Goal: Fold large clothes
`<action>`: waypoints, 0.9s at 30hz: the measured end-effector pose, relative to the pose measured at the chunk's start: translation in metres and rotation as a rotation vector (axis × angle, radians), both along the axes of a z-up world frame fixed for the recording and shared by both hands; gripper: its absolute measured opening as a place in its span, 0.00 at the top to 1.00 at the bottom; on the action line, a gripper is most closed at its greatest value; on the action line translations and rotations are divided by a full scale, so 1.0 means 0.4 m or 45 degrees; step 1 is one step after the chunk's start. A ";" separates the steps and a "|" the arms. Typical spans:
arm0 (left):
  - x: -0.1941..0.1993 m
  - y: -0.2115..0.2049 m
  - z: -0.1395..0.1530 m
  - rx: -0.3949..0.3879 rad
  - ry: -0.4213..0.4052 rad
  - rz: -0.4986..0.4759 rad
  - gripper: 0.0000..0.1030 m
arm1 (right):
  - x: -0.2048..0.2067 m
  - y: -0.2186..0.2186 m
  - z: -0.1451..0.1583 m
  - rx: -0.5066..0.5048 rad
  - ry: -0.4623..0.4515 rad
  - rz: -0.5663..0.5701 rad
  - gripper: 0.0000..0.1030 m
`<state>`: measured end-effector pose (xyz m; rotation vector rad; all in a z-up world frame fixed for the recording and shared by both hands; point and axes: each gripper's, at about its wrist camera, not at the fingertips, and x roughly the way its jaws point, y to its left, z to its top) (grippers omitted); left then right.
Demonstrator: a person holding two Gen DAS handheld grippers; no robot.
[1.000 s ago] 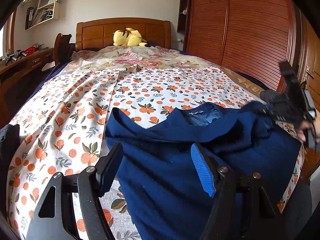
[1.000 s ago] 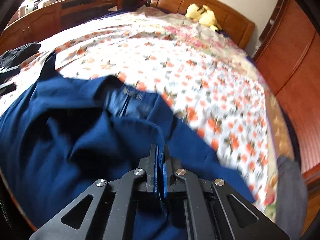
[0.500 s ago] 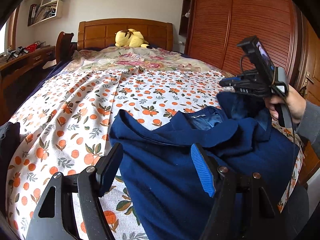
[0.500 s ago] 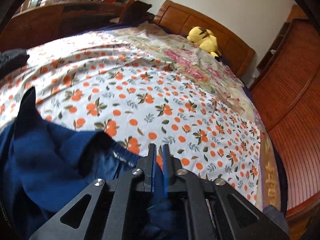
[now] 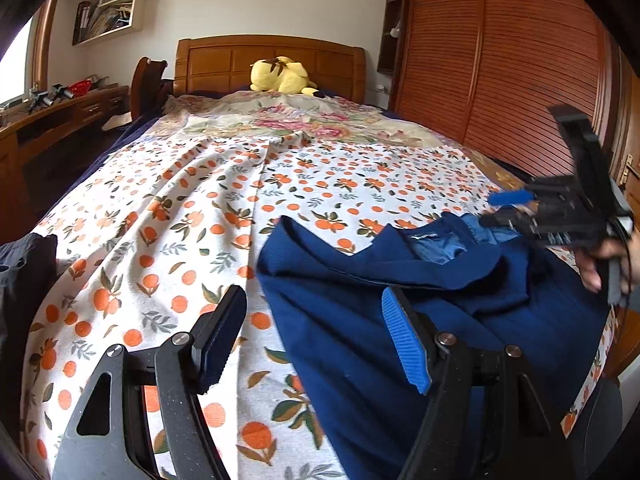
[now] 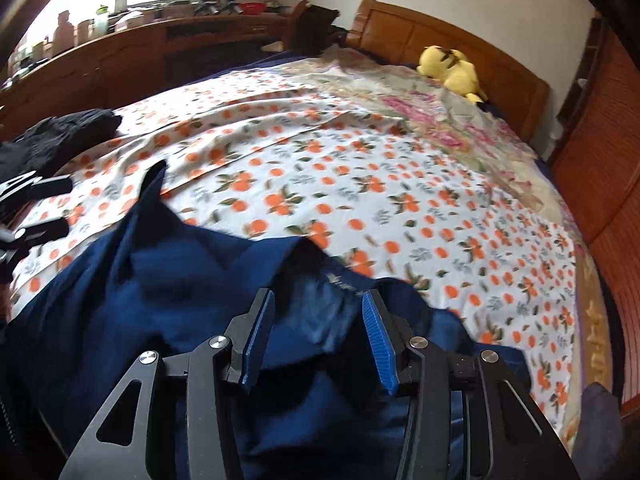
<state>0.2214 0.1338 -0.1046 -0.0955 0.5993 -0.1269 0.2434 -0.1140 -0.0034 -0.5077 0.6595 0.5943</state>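
1. Left view only: the right hand-held gripper (image 5: 516, 210) at the right edge, jaws opening, nothing between them.
2. Left hand-held gripper (image 5: 316, 338) spread over the navy sweater (image 5: 400, 320), lower right.
3. Orange-print bedsheet (image 6: 360, 168) lies bare toward the headboard.

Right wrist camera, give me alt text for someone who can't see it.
The right gripper, its blue-padded jaws opening, hangs just above a crumpled navy blue garment on a bed sheet printed with oranges, the pads not pressing the cloth. A yellow plush toy lies by the wooden headboard.
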 end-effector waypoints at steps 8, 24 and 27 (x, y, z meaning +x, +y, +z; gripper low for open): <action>-0.004 0.053 -0.017 -0.013 0.023 0.058 0.31 | -0.075 0.071 -0.036 -0.024 0.073 0.193 0.51; -0.009 0.057 -0.009 -0.022 0.000 0.050 0.31 | 0.078 0.179 -0.059 -0.275 -0.025 0.156 0.96; -0.009 0.054 -0.004 -0.028 -0.010 0.055 0.31 | 0.145 0.205 -0.027 -0.233 -0.085 0.089 0.96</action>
